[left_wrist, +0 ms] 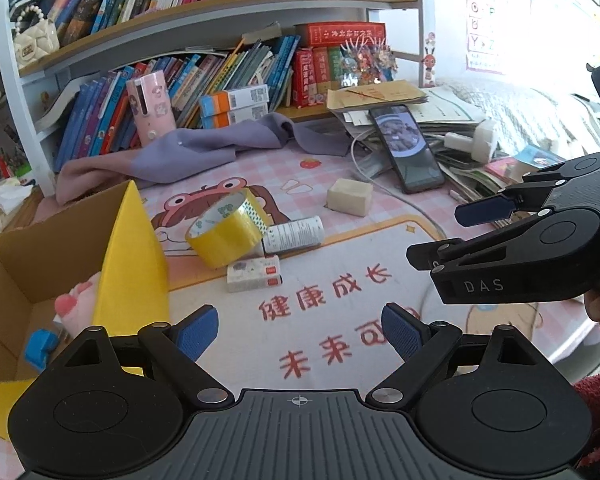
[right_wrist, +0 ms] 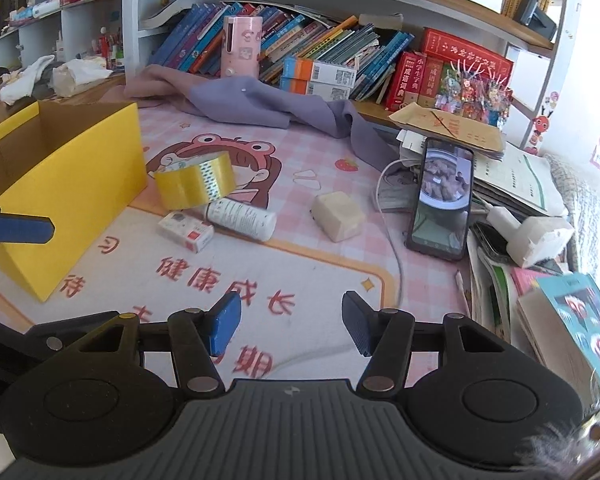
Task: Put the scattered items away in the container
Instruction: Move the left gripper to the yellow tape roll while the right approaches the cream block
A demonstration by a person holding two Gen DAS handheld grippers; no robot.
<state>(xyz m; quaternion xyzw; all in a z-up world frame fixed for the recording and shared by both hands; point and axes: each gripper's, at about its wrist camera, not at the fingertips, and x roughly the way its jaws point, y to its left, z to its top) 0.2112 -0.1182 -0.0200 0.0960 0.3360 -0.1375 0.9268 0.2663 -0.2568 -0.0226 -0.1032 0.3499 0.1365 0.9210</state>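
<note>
Yellow cardboard box [right_wrist: 72, 184] stood open-topped on the pink desk mat [right_wrist: 300, 264]; taken as landmark. Inside it, seen from the left wrist view, lay a pink plush paw [left_wrist: 78, 300] and a small blue object [left_wrist: 40, 346]. Just beside the box's right wall a roll of yellow tape [right_wrist: 196, 184] sat tilted, leaning on a white tube [right_wrist: 242, 219] lying on its side; a small white-and-red carton [right_wrist: 186, 232] lay in front of the tube, near the box's front corner; a cream block [right_wrist: 340, 216] sat farther right, well apart from the box. Farther right again, a phone [right_wrist: 440, 204] leaned against a paper stack, a white cable [right_wrist: 396, 248] trailing past it; a purple cloth [right_wrist: 260, 104] sprawled behind the box, below the bookshelf. Left gripper [left_wrist: 298, 330] hung beside the box's near corner, jaws spread wide, nothing between; right gripper [right_wrist: 290, 326] hovered over bare mat, right of the box, jaws parted, empty.
</note>
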